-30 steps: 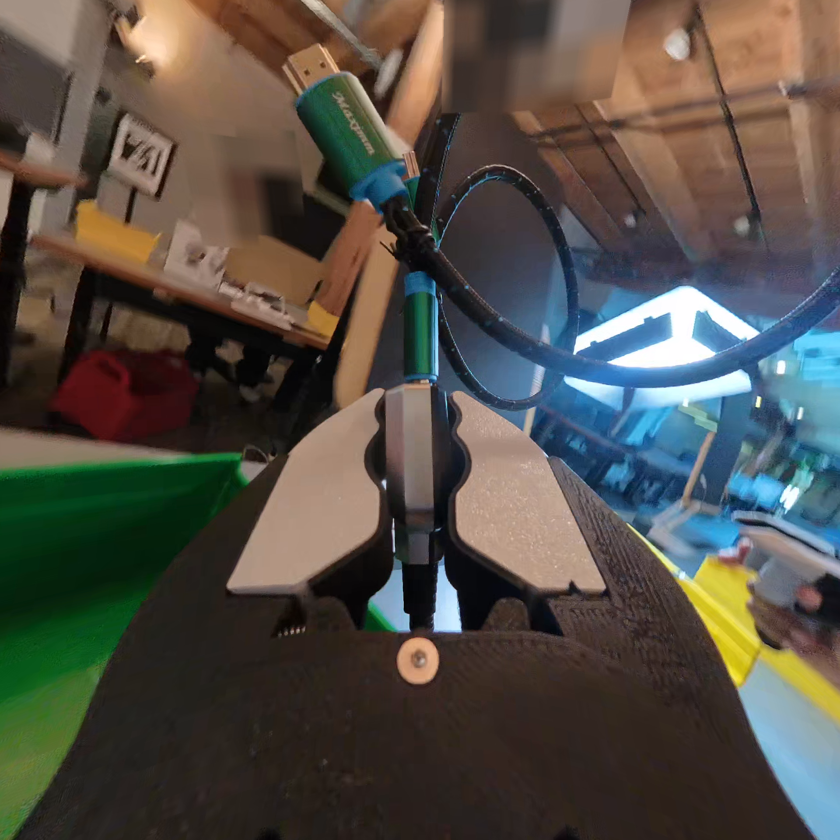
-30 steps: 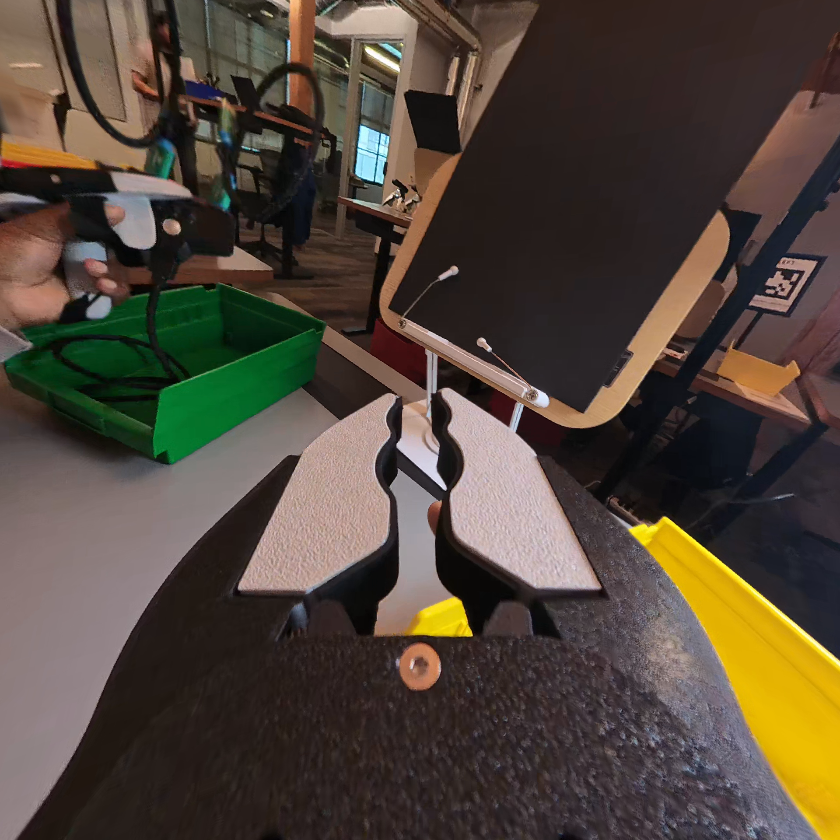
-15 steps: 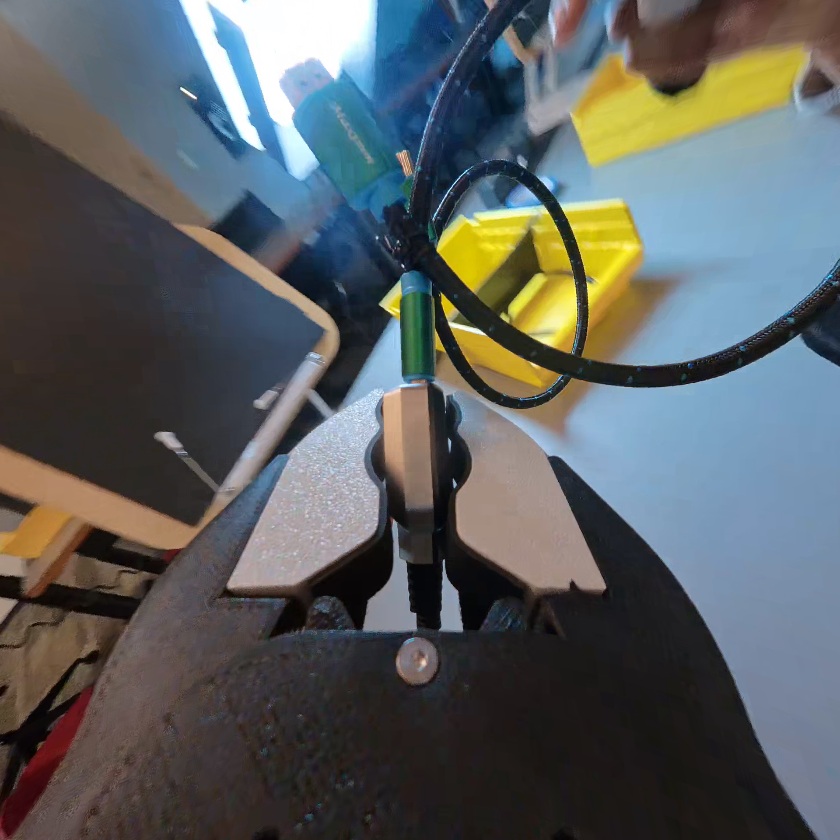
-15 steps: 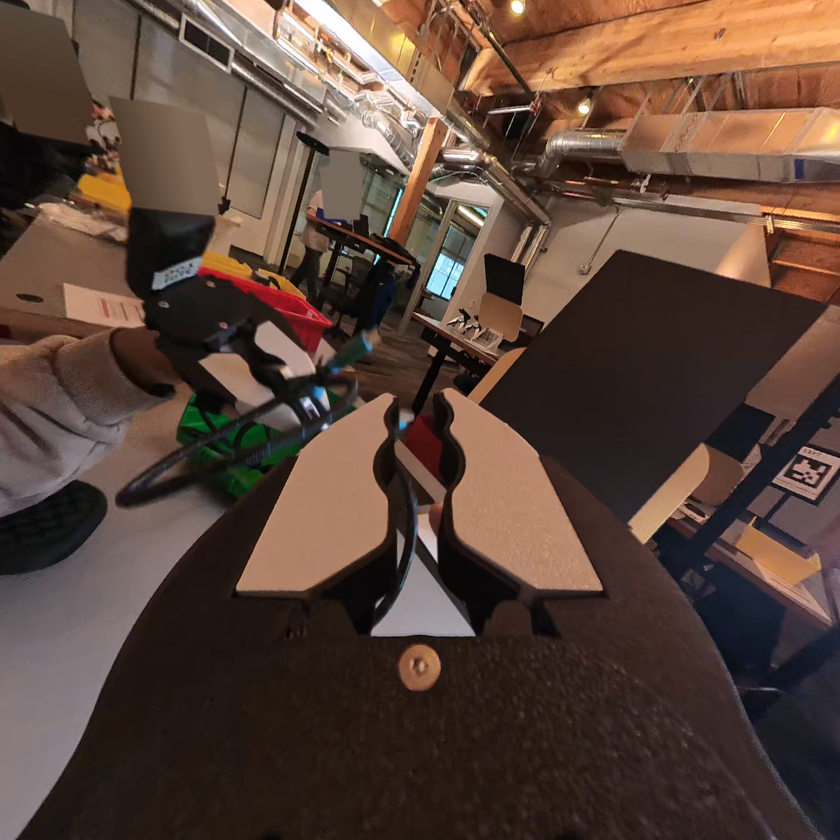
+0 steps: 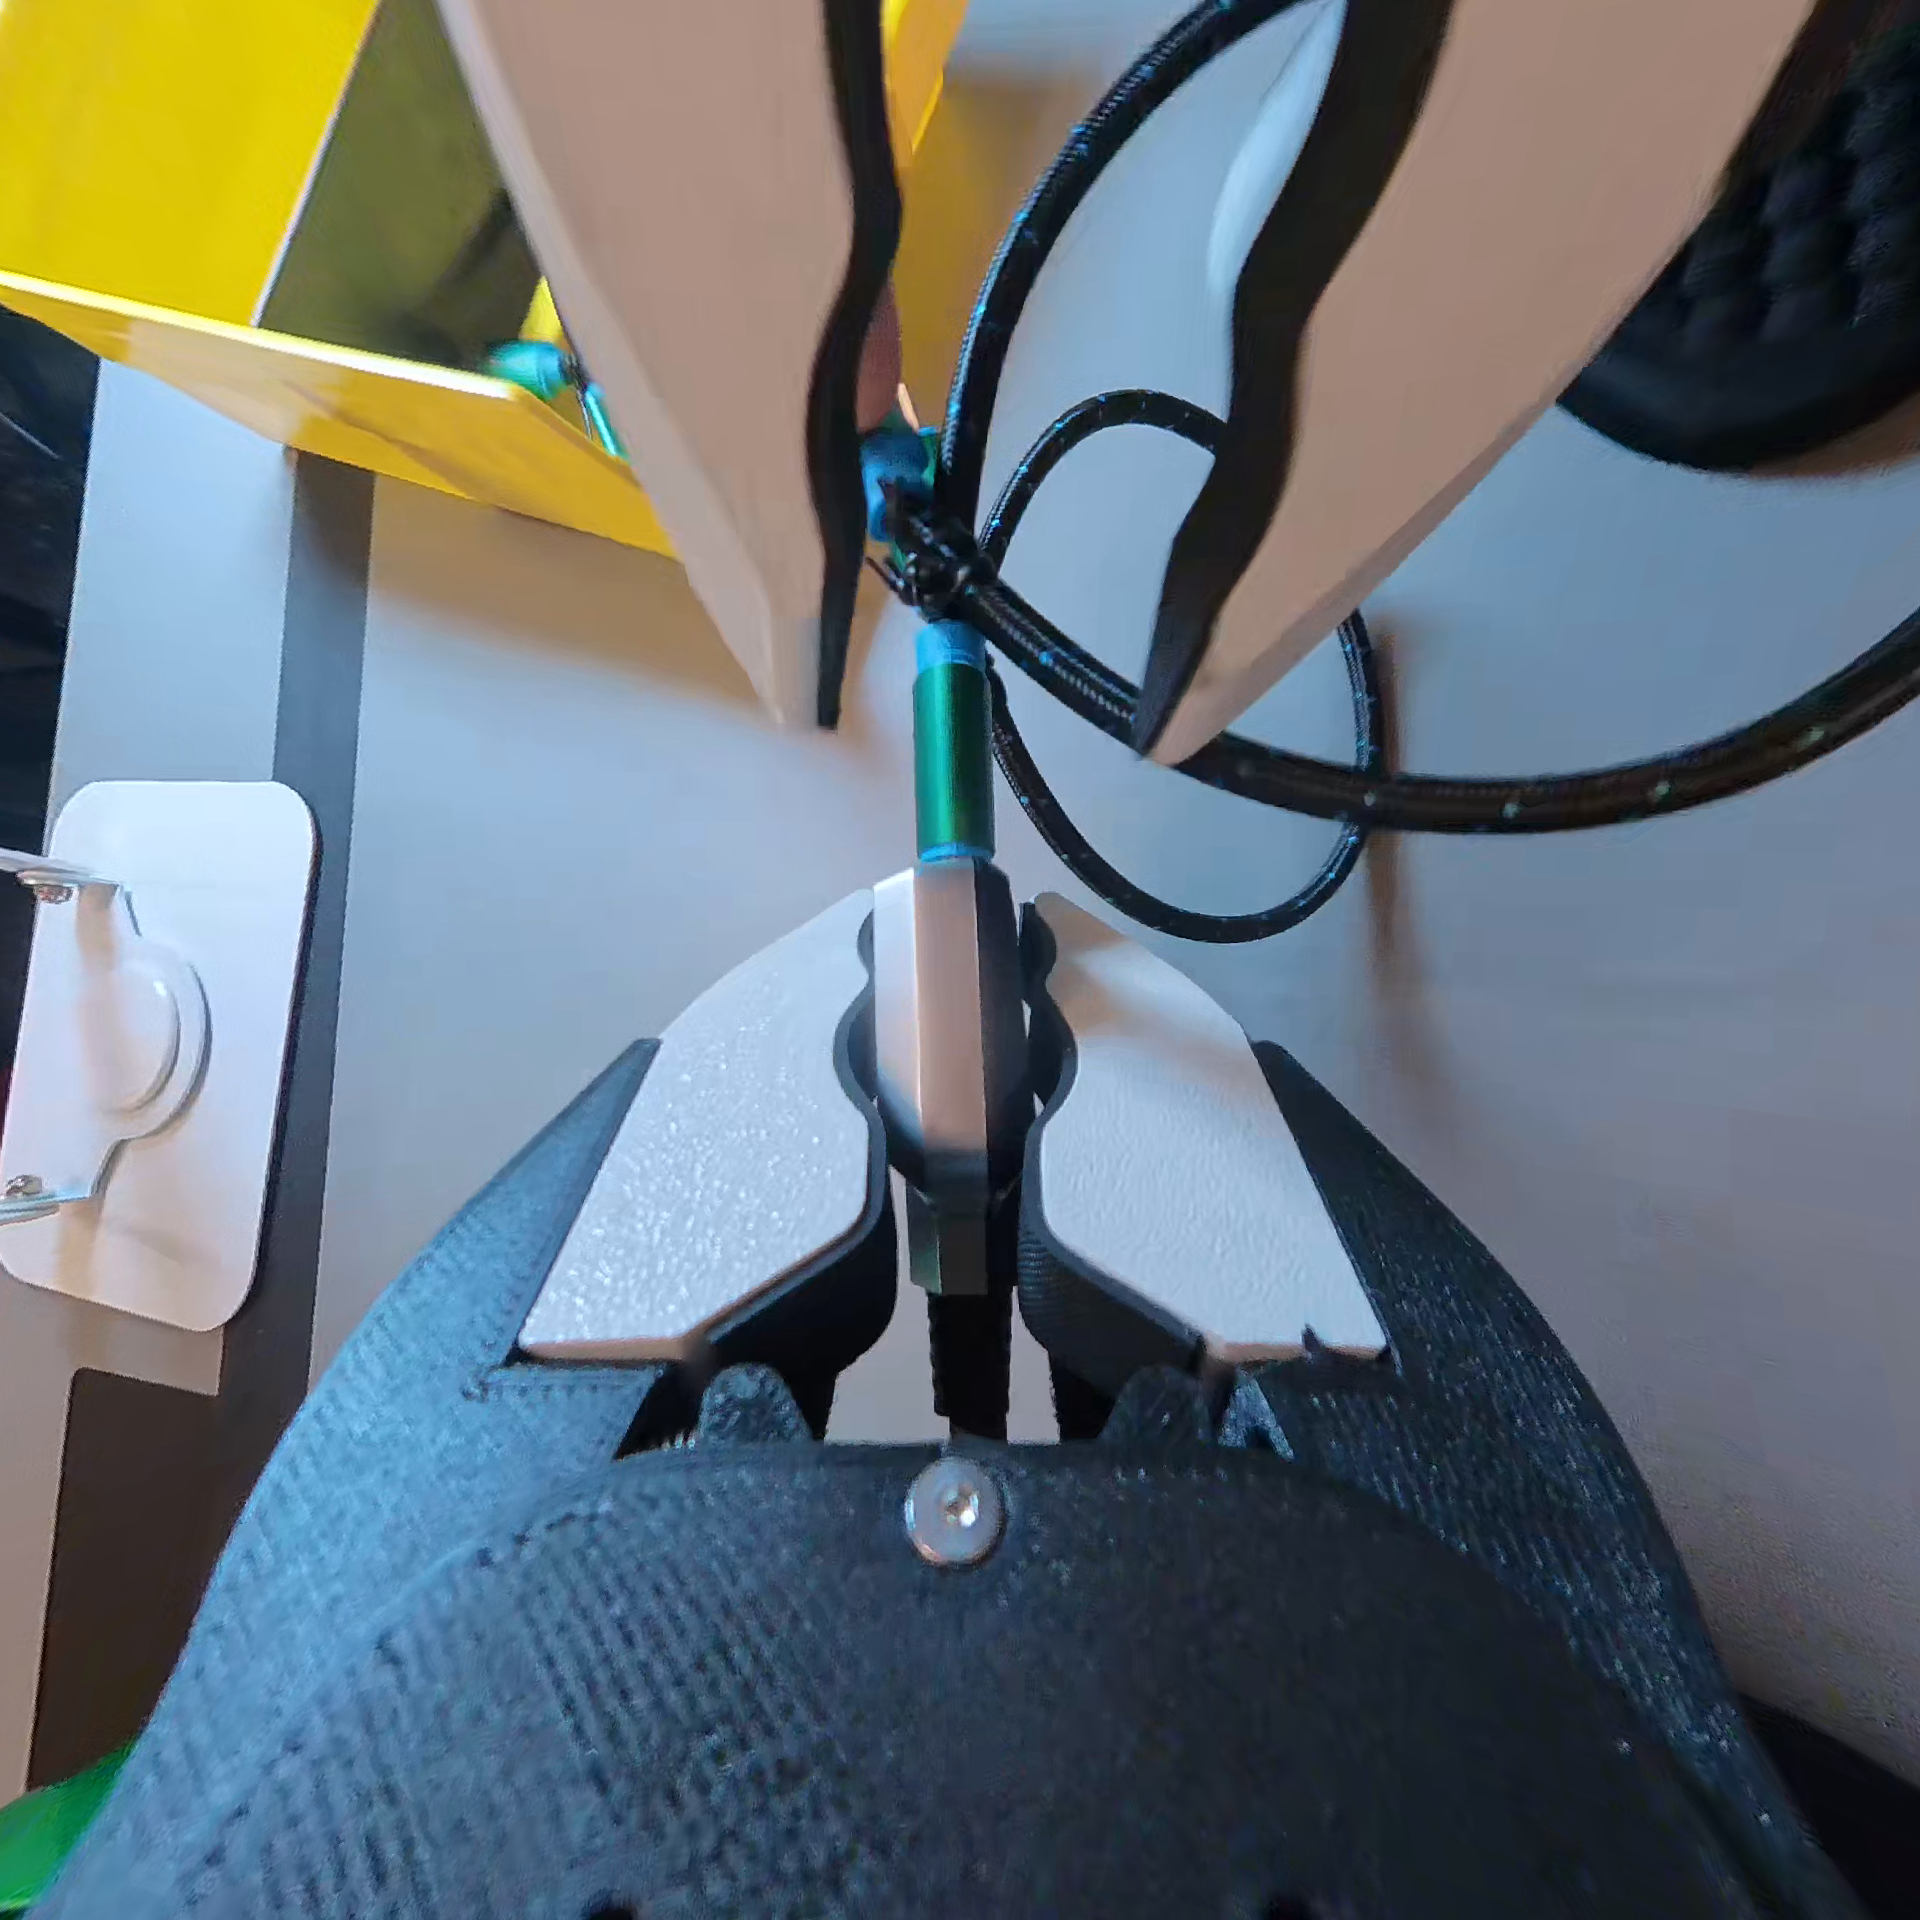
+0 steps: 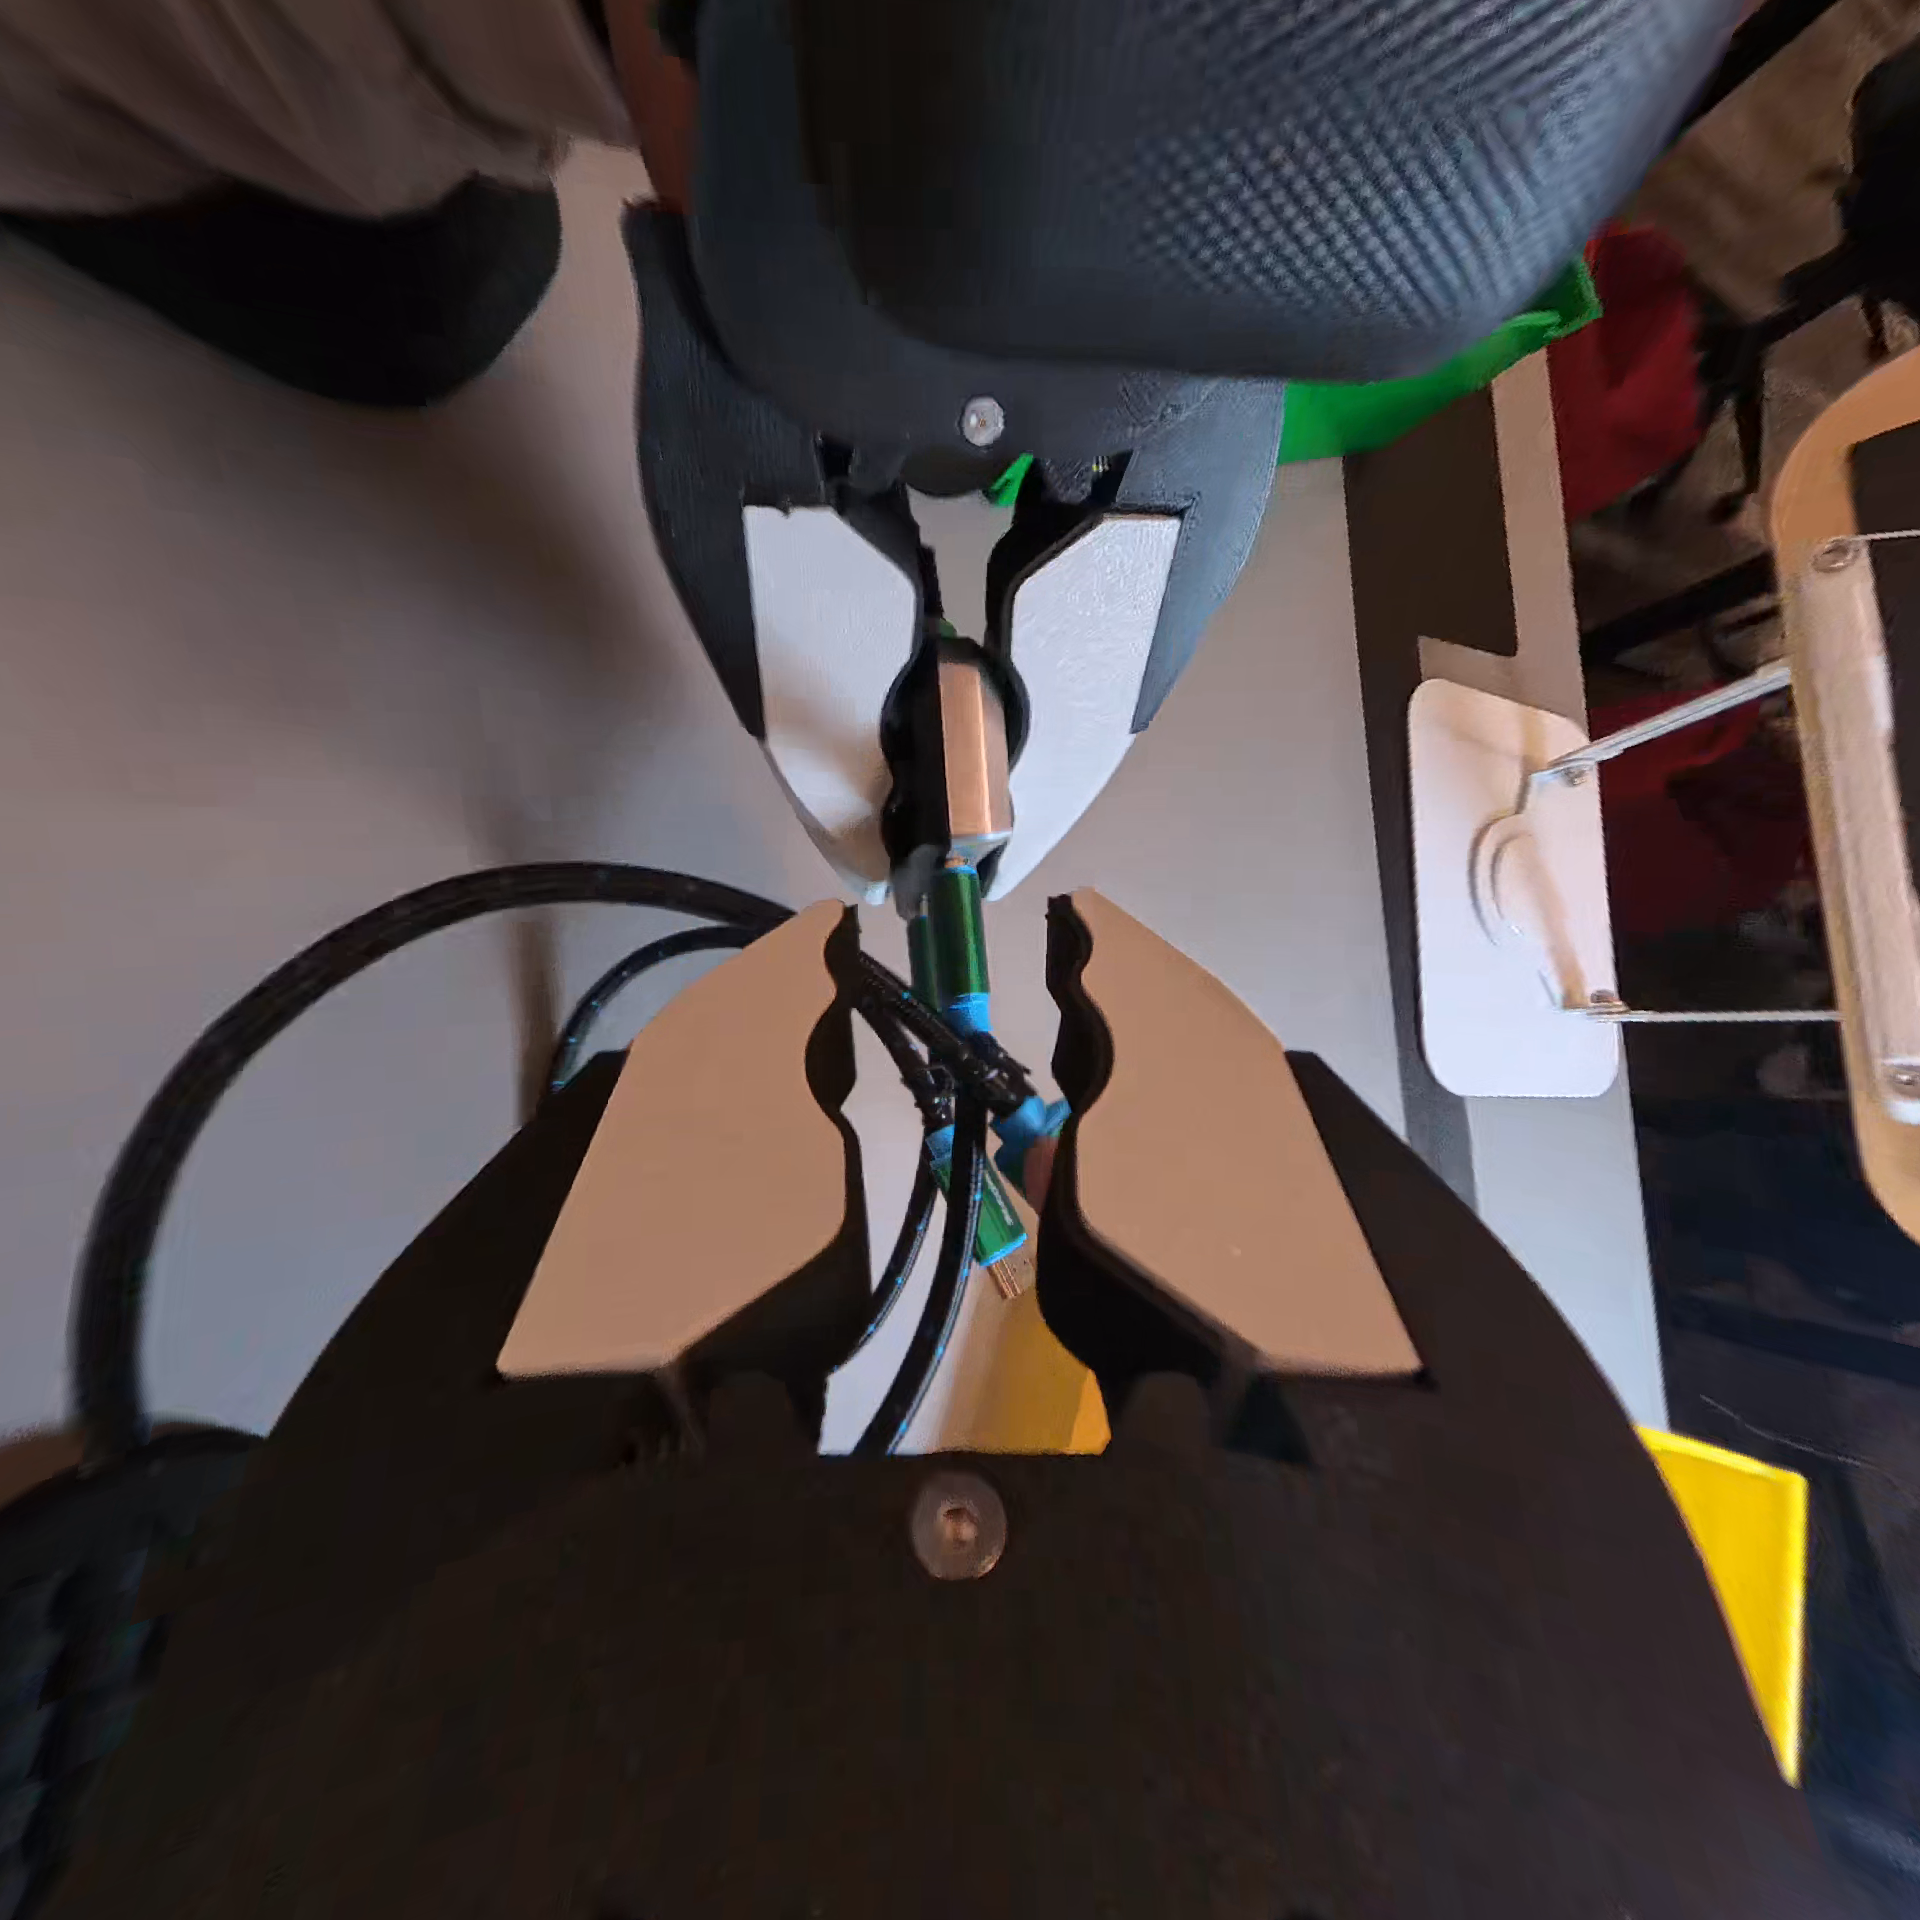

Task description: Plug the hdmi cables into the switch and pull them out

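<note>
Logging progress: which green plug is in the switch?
The upper plug, joined to the switch in the left hand-held gripper; the other plug hangs loose, tip bare.

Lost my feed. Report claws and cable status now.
Left claw shut on silver switch. Right claw open, straddling free green plug. Black cable looped and tied between claws, may snag.

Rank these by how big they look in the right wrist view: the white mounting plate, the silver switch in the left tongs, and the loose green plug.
1. white mounting plate, clearly largest.
2. silver switch.
3. loose green plug.
The last two look nearly alike, and the plug sits nearer the camera, so their order is unsure.
</note>
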`<state>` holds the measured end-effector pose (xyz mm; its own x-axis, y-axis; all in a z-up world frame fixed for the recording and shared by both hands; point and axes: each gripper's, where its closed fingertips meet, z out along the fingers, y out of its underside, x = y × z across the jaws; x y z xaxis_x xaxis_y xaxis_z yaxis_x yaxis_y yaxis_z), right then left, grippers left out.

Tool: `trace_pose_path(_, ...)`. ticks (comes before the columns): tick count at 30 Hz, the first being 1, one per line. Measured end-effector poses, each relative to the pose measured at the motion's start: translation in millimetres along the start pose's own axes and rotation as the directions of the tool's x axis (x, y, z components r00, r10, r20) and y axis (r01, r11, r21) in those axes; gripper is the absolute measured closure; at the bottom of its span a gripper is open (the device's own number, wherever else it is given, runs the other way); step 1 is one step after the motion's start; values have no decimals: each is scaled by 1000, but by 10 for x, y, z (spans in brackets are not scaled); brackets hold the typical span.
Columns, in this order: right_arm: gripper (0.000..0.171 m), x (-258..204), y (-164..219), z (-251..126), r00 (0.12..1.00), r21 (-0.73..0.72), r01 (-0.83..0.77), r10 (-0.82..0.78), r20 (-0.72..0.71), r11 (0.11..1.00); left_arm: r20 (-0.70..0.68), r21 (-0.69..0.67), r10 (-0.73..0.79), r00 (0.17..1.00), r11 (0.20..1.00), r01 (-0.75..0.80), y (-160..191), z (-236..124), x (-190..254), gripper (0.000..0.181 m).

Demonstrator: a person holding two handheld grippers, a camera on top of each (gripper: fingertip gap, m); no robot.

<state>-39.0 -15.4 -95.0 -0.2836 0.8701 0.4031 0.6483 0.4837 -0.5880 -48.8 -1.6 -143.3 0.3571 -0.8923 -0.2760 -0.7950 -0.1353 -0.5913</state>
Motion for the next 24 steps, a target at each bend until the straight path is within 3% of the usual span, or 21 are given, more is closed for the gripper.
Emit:
trace_pose_path(9,143,-82,85,257,998,-38,-4,6,56,999,-110,-76,21,994,997,-29,202,36,165,158)
trace_pose_path(17,158,-329,93,443,952,20,-83,74,297,996,-217,-42,37,976,998,-48,241,7,305,158)
trace_pose_path(24,159,-148,210,359,919,159,-212,141,369,964,-111,89,23,994,996,-13,172,-239,49,151)
